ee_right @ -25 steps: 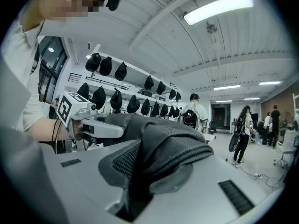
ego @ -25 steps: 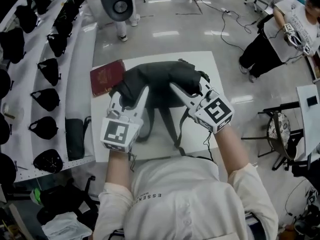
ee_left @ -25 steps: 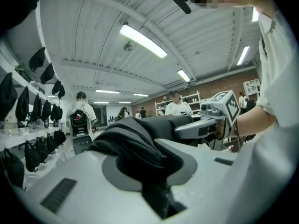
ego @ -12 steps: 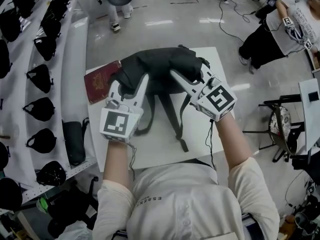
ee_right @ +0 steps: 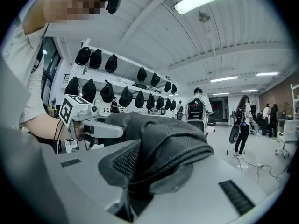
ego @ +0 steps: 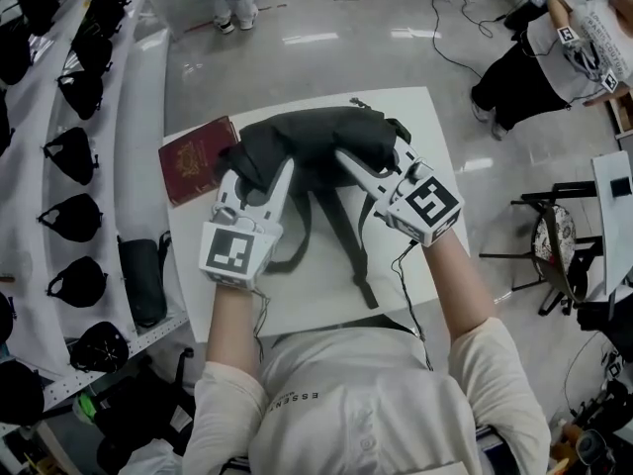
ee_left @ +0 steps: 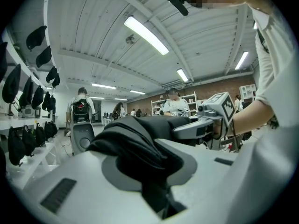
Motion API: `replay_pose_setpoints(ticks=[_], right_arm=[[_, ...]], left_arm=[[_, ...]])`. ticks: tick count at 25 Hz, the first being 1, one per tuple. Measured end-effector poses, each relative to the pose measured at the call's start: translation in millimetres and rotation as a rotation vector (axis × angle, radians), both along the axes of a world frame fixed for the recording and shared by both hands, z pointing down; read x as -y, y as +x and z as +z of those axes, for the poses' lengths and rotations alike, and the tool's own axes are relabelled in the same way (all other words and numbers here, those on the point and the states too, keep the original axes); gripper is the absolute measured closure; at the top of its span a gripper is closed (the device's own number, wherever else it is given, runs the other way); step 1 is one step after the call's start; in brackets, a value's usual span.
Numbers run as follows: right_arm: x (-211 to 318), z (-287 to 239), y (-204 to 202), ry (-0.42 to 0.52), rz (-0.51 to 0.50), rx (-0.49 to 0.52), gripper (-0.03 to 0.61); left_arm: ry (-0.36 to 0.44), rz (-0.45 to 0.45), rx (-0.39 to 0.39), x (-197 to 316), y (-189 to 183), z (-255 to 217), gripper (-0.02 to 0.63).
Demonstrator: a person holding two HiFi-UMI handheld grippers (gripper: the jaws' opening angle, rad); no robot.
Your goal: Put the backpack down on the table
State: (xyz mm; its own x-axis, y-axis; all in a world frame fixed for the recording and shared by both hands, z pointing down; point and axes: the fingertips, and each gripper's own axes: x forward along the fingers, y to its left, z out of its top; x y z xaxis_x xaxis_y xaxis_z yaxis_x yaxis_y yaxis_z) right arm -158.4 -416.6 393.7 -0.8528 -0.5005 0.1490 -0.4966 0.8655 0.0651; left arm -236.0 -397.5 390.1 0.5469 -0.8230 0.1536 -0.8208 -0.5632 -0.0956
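Pinching bunched fabric near its top, the left tool (ego: 259,174) and right tool (ego: 371,162) carry a backpack (ego: 316,139) that looks soft, floppy and fairly light over the tabletop (ego: 316,300).

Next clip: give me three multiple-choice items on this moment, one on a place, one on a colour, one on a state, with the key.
1. The red booklet lies: A) on the table, left of the backpack; B) on the floor; C) inside the backpack.
2. The backpack is: A) blue; B) white; C) black.
3. The left gripper is: A) open, empty; B) shut on backpack fabric; C) holding the booklet.
Key: A, it lies on the white top beside the bag; C, dark all over; B, fabric is pinched between its jaws.
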Motion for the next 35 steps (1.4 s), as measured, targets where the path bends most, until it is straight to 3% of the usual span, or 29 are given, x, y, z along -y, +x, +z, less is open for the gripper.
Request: replay_pose_setpoints(ticks=[4, 10, 25, 35], right_arm=[[-16.6, 11.1, 5.6, -0.041, 0.007, 0.009, 0.495], [-52.4, 29.7, 12.3, -0.120, 0.006, 0.000, 0.491], [-127.4, 66.8, 35.3, -0.252, 0.067, 0.026, 0.465], [-174.6, 103.8, 46.3, -0.349, 0.067, 0.016, 0.448]], left_arm=[[-0.019, 0.011, -0.024, -15.2, 2.1, 11.4, 0.535], [-0.137, 0.014, -0.061, -51.0, 6.8, 34.9, 0.534], [-0.232, -0.039, -0.097, -134.0, 24.5, 74.6, 0.531], [-0.283, -0.010, -0.110, -186.0, 33.9, 111.2, 0.528]])
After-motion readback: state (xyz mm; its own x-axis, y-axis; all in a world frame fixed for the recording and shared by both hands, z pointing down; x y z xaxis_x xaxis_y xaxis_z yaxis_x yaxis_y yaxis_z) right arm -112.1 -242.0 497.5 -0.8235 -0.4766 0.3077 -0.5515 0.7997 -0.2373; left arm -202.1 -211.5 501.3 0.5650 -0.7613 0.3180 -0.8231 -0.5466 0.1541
